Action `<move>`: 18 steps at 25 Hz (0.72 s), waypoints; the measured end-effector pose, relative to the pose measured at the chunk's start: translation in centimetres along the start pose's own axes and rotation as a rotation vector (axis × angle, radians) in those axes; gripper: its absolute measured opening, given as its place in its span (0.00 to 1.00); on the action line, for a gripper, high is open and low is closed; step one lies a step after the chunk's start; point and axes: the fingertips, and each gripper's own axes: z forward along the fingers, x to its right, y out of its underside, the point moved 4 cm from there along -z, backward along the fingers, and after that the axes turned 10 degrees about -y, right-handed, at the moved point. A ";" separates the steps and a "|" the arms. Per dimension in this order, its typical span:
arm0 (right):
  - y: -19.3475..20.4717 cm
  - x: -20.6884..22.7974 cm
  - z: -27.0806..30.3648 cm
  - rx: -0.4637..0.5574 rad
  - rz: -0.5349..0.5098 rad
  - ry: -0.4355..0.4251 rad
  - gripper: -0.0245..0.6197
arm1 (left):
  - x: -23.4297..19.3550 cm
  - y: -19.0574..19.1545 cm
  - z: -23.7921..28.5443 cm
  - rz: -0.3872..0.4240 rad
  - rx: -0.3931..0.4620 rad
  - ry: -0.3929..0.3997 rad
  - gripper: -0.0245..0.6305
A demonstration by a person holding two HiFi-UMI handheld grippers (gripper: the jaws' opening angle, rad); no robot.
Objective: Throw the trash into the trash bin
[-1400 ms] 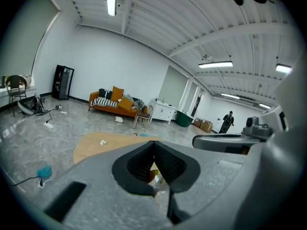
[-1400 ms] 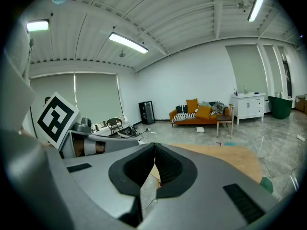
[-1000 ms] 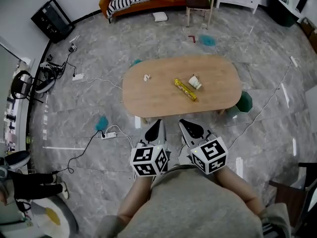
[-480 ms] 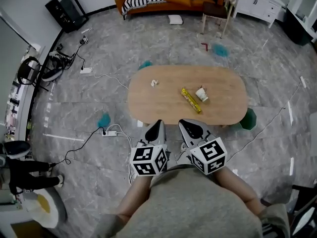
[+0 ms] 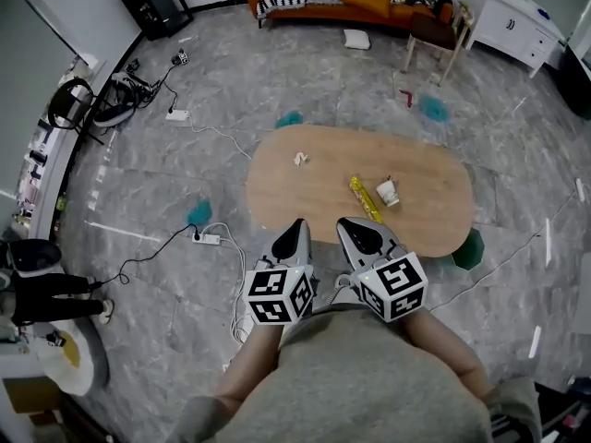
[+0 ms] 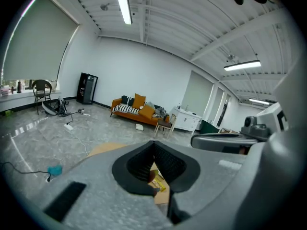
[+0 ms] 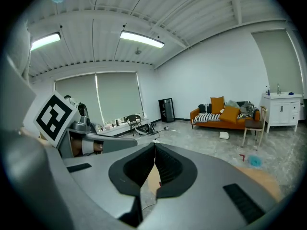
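Ahead, the yellow wrapper (image 5: 365, 198) lies on the table (image 5: 314, 190) beyond the left tongs (image 5: 297, 227) and right tongs (image 5: 345, 226) — both pressed together.

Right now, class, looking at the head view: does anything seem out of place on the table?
Yes. Litter lies on the wooden table: a crumpled white scrap, a yellow wrapper and, beside it, a white cup apparently tipped on its side.
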 end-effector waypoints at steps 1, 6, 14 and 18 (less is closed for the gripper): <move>0.0 0.4 0.2 -0.001 -0.003 -0.010 0.05 | 0.0 0.0 0.3 -0.004 0.002 -0.010 0.05; 0.0 2.2 1.1 -0.014 -0.015 -0.057 0.05 | 0.0 0.1 1.6 -0.019 0.008 -0.054 0.05; -0.1 4.2 2.0 -0.027 -0.017 -0.108 0.05 | -0.7 -0.5 3.0 -0.061 0.015 -0.123 0.05; 0.1 4.8 2.3 -0.031 -0.005 -0.115 0.05 | -1.3 -0.6 3.2 -0.063 0.014 -0.149 0.05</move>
